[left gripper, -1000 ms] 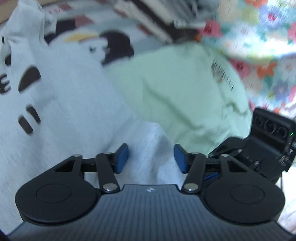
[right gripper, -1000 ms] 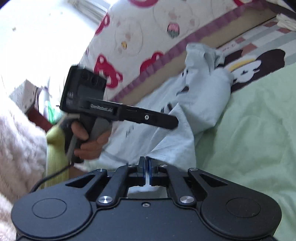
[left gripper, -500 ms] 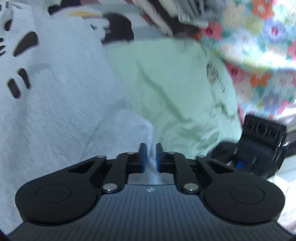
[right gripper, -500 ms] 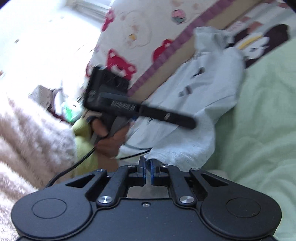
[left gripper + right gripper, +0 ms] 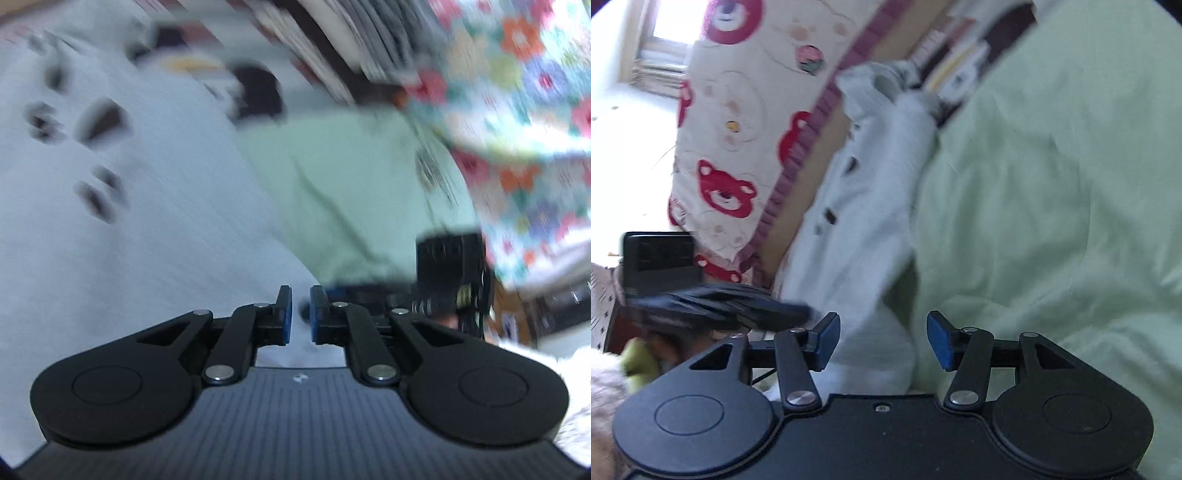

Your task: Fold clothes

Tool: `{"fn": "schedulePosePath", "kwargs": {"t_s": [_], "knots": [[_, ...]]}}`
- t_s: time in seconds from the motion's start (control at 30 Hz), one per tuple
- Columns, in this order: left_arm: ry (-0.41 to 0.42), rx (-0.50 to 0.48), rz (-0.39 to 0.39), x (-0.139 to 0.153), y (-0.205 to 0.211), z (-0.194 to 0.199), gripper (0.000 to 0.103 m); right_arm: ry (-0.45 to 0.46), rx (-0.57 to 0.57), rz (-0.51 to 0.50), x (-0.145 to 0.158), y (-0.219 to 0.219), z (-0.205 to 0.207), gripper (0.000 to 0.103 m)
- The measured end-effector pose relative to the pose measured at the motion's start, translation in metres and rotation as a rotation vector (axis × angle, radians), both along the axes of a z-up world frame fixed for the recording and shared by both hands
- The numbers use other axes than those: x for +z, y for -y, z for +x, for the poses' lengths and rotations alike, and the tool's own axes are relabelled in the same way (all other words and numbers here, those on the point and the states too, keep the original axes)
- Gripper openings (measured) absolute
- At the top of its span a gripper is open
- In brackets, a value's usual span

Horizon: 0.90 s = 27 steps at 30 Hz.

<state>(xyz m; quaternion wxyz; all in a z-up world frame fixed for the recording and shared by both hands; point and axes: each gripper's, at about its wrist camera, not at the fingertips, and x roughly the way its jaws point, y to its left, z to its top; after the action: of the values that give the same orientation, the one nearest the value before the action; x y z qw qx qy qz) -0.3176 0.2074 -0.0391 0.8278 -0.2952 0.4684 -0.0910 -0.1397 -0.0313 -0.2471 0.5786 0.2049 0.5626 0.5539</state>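
A light grey garment with dark markings [image 5: 110, 221] lies on a pale green sheet [image 5: 351, 192]. My left gripper [image 5: 300, 314] is shut on the garment's near edge, with a thin fold of grey cloth between the blue pads. In the right wrist view the same garment [image 5: 857, 229] stretches away along the green sheet [image 5: 1052, 184]. My right gripper [image 5: 882, 338] is open, its fingers on either side of the garment's near corner. The left gripper's body [image 5: 701, 302] shows at the left. The right gripper's body [image 5: 450, 280] shows blurred in the left wrist view.
A bear-print pillow [image 5: 738, 129] lies along the far left edge of the bed. A floral quilt [image 5: 524, 110] is heaped at the right. Striped cartoon bedding [image 5: 251, 88] lies beyond the garment. Both views are motion-blurred.
My left gripper closed on the garment's edge and stays shut on it. My right gripper, shut on the cloth before, has opened wide. Both grippers have shifted over the bed.
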Motion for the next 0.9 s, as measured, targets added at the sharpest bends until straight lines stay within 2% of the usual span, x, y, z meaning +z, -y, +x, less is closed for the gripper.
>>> {"fn": "schedulePosePath", "kwargs": {"t_s": [0.03, 0.07, 0.1, 0.13, 0.2, 0.4, 0.53, 0.63, 0.7, 0.73, 0.8, 0.87, 0.9], "knots": [[0.001, 0.029, 0.048, 0.005, -0.007, -0.003, 0.011, 0.005, 0.013, 0.02, -0.001, -0.004, -0.002, 0.058], [-0.006, 0.048, 0.104, 0.01, -0.013, -0.004, 0.011, -0.003, 0.084, 0.092, 0.004, -0.009, -0.006, 0.042], [-0.017, 0.054, 0.146, 0.012, -0.018, -0.006, 0.011, -0.015, 0.163, 0.171, 0.008, -0.014, -0.011, 0.008], [-0.028, 0.049, 0.177, 0.013, -0.023, -0.008, 0.011, -0.033, 0.198, 0.248, 0.022, -0.011, -0.015, 0.007], [-0.055, 0.047, 0.213, 0.012, -0.029, -0.012, 0.011, -0.071, 0.253, 0.399, 0.053, -0.003, -0.021, 0.006], [-0.165, 0.051, 0.206, -0.023, -0.028, -0.026, 0.011, 0.122, 0.173, 0.113, 0.072, 0.036, -0.014, 0.005], [-0.208, 0.05, 0.197, -0.039, -0.029, -0.041, 0.014, 0.075, 0.198, -0.192, 0.039, 0.039, -0.026, 0.003], [-0.192, 0.066, 0.175, -0.037, -0.037, -0.051, 0.014, 0.109, 0.213, -0.281, 0.04, 0.037, -0.035, 0.003], [-0.155, 0.081, 0.171, -0.032, -0.043, -0.055, 0.014, 0.147, 0.138, -0.269, 0.056, 0.04, -0.025, 0.004], [-0.128, 0.087, 0.175, -0.029, -0.047, -0.056, 0.017, 0.179, 0.082, -0.251, 0.066, 0.039, -0.018, 0.008], [-0.072, 0.104, 0.189, -0.02, -0.055, -0.057, 0.021, 0.254, -0.032, -0.217, 0.09, 0.028, -0.001, 0.01], [-0.022, 0.137, 0.214, -0.007, -0.067, -0.05, 0.029, 0.316, -0.083, -0.188, 0.108, 0.0, 0.012, 0.026], [-0.007, 0.152, 0.229, -0.003, -0.077, -0.044, 0.032, 0.342, -0.098, -0.176, 0.116, -0.017, 0.018, 0.044]]}}
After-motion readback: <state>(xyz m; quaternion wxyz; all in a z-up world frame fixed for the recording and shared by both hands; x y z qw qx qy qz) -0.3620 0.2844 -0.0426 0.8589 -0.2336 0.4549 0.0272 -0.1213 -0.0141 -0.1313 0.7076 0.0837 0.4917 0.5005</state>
